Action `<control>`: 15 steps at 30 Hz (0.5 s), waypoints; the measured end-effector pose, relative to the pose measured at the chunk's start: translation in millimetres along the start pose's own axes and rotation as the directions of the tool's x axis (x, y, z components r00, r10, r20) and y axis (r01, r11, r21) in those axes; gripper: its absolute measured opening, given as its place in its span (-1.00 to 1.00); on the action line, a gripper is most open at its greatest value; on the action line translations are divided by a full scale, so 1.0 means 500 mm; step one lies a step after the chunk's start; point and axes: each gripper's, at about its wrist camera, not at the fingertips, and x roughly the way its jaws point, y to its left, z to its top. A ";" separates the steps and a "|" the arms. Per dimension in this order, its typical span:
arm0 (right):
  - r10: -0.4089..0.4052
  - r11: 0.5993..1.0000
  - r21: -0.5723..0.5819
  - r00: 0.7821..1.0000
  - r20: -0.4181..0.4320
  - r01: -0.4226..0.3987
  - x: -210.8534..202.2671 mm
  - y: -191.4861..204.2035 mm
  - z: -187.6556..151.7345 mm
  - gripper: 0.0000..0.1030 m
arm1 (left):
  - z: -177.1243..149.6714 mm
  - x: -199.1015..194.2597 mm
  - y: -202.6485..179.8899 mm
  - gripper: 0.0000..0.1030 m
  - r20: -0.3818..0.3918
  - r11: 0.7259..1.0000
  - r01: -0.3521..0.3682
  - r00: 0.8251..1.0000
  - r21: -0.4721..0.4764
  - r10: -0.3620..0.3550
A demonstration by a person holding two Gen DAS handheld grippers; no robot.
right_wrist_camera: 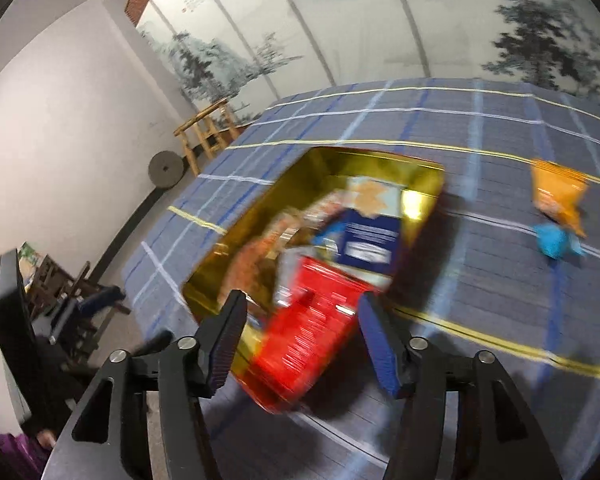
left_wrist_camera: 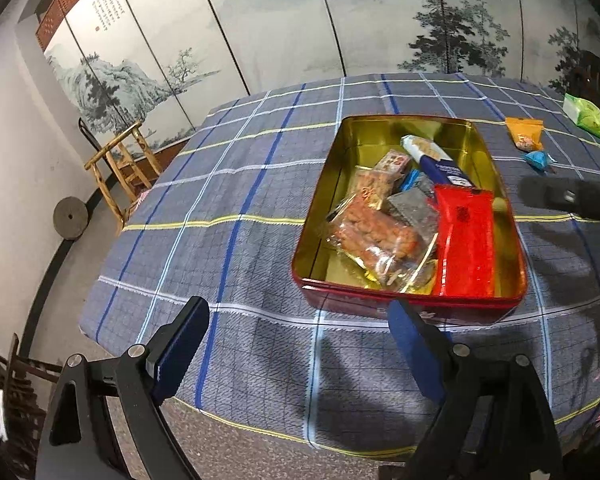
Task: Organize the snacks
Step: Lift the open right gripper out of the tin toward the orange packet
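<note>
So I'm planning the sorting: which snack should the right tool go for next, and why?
Probably the orange packet: it still lies on the cloth beside the tin, and the right tool is open and empty, nearer to it than the left one.

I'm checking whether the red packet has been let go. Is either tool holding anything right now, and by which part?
Nothing is held. The left tool stands open over bare cloth; the right tool is open, with the red packet lying in the tin.

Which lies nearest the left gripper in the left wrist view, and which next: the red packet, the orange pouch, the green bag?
From the left gripper:
1. Red packet, in the tin's near right corner.
2. Orange pouch, on the cloth beyond the tin, right.
3. Green bag, farthest, at the far right edge.
</note>
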 end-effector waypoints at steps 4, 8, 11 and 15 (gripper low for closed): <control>-0.090 0.996 0.028 0.996 0.028 0.089 -0.058 -0.074 -0.036 0.27 | 0.008 -0.013 -0.020 0.75 0.011 1.000 0.001 1.000 0.023 -0.001; -0.217 0.975 0.055 0.975 0.043 0.214 -0.112 -0.161 -0.070 0.29 | 0.022 -0.026 -0.049 0.75 0.019 0.999 0.006 1.000 0.054 -0.007; -0.307 0.950 0.069 0.951 0.047 0.304 -0.153 -0.219 -0.096 0.30 | 0.032 -0.037 -0.077 0.76 0.030 0.996 0.010 0.999 0.084 -0.013; -0.389 0.918 0.108 0.919 0.067 0.381 -0.213 -0.289 -0.120 0.32 | 0.047 -0.052 -0.113 0.76 0.043 0.993 0.014 0.999 0.120 -0.019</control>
